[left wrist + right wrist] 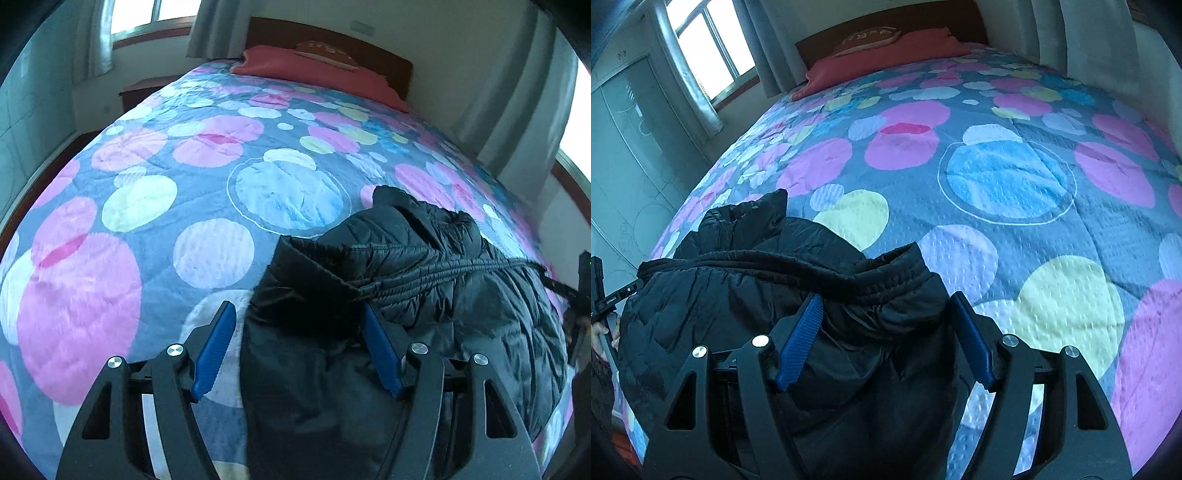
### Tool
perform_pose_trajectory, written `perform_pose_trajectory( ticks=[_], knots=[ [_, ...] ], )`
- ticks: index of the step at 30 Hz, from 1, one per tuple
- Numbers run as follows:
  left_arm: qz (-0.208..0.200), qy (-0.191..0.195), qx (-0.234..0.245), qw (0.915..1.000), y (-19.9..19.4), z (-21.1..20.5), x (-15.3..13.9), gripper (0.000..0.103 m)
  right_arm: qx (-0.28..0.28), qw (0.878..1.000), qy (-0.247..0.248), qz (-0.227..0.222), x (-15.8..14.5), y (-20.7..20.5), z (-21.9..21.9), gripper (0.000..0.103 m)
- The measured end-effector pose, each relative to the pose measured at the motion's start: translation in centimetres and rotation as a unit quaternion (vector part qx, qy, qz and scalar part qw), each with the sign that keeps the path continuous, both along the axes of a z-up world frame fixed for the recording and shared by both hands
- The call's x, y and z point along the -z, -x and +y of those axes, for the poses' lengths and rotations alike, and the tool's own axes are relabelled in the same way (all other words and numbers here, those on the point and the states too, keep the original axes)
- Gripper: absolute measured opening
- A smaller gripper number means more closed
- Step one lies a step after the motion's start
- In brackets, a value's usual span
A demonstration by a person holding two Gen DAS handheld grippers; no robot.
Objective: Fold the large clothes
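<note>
A black puffer jacket [424, 266] lies bunched on the near part of the bed. Its elastic hem [461, 267] runs in a stretched line towards the right edge. My left gripper [297, 306] is open over the jacket's left end. The right blue pad touches the fabric; the left pad stands clear over the bedspread. In the right wrist view the same jacket [738, 295] fills the gap of my right gripper [886, 297]. Those jaws stand wide, with the hem [775, 266] just beyond the fingertips, and no squeeze shows.
A bedspread [184, 166] with large coloured circles covers the bed, bare beyond the jacket. A red pillow [314, 70] lies by the wooden headboard. Curtains and windows line the walls, and a wardrobe [624, 147] stands at the left. A hand [598, 336] on the other gripper's body shows at the left edge.
</note>
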State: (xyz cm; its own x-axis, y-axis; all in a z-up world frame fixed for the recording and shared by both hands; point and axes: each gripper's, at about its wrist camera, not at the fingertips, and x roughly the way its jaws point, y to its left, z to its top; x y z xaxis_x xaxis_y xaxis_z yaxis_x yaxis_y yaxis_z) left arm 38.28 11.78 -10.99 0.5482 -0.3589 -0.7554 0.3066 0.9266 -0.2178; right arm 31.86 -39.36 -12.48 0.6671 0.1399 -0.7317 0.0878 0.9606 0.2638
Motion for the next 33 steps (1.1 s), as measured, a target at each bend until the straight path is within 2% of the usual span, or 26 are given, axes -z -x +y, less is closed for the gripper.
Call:
perform_pose_trajectory(
  ticks=[4, 5, 6, 8, 10, 12, 14, 19, 22, 24, 28, 33],
  knots=[
    [0.019, 0.001, 0.006, 0.9998, -1.1, -0.1, 1.1, 0.068, 0.001, 1.0, -0.004, 0.007, 0.7, -0.8, 0.0, 0.071],
    [0.023, 0.002, 0.01, 0.9997, -1.4, -0.3, 1.2, 0.067, 0.001, 1.0, -0.004, 0.008, 0.9, -0.9, 0.0, 0.068],
    [0.025, 0.005, 0.013, 0.9996, -1.6, -0.4, 1.3, 0.06, 0.001, 1.0, -0.001, 0.008, 1.0, -0.9, 0.2, 0.063],
    [0.029, -0.001, 0.021, 0.9994, -1.8, -1.0, 1.5, 0.05, 0.001, 1.0, 0.006, 0.01, 1.3, -0.8, 0.5, 0.043],
    [0.018, -0.02, 0.026, 0.9993, -1.4, -1.6, 1.5, 0.038, -0.002, 1.0, 0.013, 0.001, 1.2, -0.5, 0.8, 0.033],
    [-0.007, -0.043, 0.024, 0.9987, -0.6, -2.1, 0.8, 0.032, -0.002, 0.999, 0.03, -0.016, 0.5, 0.2, 1.4, 0.026],
    [-0.035, -0.051, 0.016, 0.9979, 0.6, -2.4, -0.5, 0.026, -0.003, 0.998, 0.047, -0.035, -0.5, 1.1, 2.1, 0.019],
    [-0.096, -0.059, 0.007, 0.9936, 2.4, -3.0, -3.8, 0.02, 0.002, 0.992, 0.088, -0.093, -4.1, 2.8, 3.6, 0.016],
    [-0.125, -0.054, -0.015, 0.9905, 1.6, -3.4, -6.0, 0.02, 0.016, 0.987, 0.097, -0.125, -6.3, 2.0, 3.7, 0.016],
    [-0.134, -0.059, -0.027, 0.9889, 0.3, -3.8, -6.6, 0.02, 0.03, 0.986, 0.096, -0.13, -6.9, 0.5, 3.5, 0.016],
    [-0.126, -0.079, -0.058, 0.9872, -3.4, -5.0, -5.8, 0.02, 0.045, 0.988, 0.101, -0.106, -5.6, -3.8, 3.5, 0.016],
    [-0.076, -0.107, -0.088, 0.9874, -7.2, -5.9, -1.0, 0.02, 0.053, 0.993, 0.103, -0.033, -0.9, -7.9, 3.1, 0.016]
  ],
)
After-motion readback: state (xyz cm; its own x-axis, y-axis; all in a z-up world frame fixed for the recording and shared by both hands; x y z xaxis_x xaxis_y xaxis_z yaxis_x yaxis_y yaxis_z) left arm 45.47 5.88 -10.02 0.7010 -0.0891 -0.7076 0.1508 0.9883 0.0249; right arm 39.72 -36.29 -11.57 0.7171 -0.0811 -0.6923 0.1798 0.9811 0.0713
